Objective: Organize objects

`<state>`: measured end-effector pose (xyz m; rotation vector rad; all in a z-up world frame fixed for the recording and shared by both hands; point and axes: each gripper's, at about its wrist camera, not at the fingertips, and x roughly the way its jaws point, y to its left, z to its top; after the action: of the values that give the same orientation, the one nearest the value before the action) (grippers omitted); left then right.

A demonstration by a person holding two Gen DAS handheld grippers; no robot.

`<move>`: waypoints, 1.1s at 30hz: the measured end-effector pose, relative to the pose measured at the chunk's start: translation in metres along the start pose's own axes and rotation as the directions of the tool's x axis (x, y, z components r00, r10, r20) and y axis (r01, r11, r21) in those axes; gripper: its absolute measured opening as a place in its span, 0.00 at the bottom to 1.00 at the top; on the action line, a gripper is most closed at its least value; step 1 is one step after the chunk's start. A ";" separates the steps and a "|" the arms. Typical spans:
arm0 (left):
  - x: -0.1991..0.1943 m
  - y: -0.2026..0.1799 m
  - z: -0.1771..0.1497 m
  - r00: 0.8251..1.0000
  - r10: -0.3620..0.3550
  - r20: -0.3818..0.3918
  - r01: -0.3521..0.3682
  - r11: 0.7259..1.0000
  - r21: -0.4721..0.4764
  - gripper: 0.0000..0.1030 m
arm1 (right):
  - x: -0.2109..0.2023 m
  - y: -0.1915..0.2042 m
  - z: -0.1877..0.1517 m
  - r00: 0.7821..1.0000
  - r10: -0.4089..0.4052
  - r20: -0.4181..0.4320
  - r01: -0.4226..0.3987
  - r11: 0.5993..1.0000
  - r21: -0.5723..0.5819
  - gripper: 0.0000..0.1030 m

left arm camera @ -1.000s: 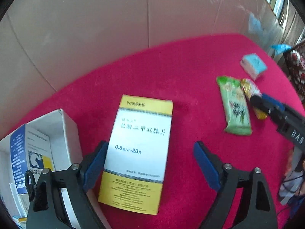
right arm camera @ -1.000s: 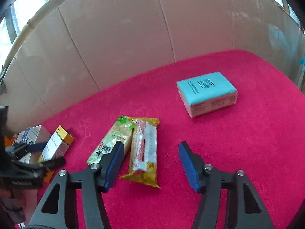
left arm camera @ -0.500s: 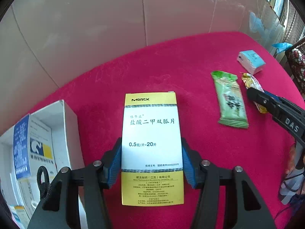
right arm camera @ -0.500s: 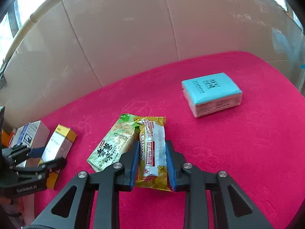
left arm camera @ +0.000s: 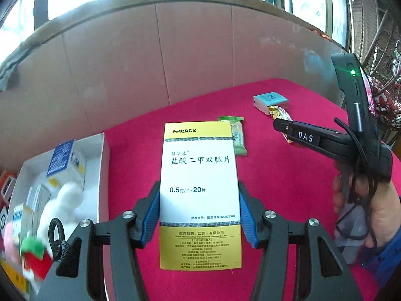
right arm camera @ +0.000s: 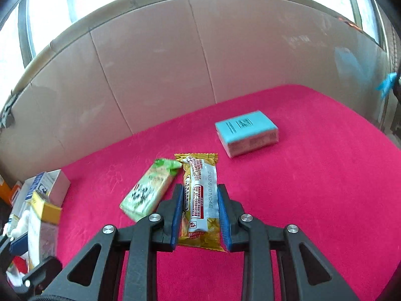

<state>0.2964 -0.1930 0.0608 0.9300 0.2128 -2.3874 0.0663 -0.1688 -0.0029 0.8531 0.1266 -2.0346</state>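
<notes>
Left gripper (left arm camera: 199, 215) clamps a yellow-and-white medicine box (left arm camera: 199, 193), long axis along its fingers, just right of the white storage box (left arm camera: 101, 165). Right gripper (right arm camera: 199, 217) pinches a gold snack packet (right arm camera: 200, 200) lengthwise, farther away.

Both tools are black plastic frames with triangular cut-outs, silver screw heads and ribbed blue pads (left arm camera: 150, 215). In the left view, a braided black loop (left arm camera: 59, 238) hangs at lower left. At right, the other tool reads "DAS" (left arm camera: 305, 136), shows a green light (left arm camera: 353, 72), black cables and a blue sleeve (left arm camera: 386, 258).
</notes>
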 end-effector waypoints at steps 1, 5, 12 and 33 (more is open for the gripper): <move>-0.003 0.004 -0.004 1.000 -0.009 0.006 0.009 1.000 -0.009 0.54 | -0.008 -0.002 -0.004 1.000 0.001 0.006 -0.001 1.000 0.007 0.27; -0.027 0.004 -0.011 0.999 0.016 0.042 -0.016 1.000 -0.004 0.54 | -0.031 0.003 -0.024 1.000 0.025 0.009 -0.025 1.000 0.005 0.27; -0.021 0.005 -0.010 0.997 0.025 0.074 -0.024 1.000 -0.016 0.54 | -0.048 0.037 -0.046 0.999 0.051 0.007 -0.051 0.998 -0.039 0.27; -0.086 0.040 -0.017 0.978 0.068 0.198 -0.043 0.990 -0.132 0.54 | -0.121 0.097 -0.051 0.985 0.127 0.120 -0.108 0.982 -0.154 0.27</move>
<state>0.3804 -0.1817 0.1072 0.6217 0.2540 -2.3661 0.2110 -0.1204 0.0551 0.6204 0.1475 -1.9368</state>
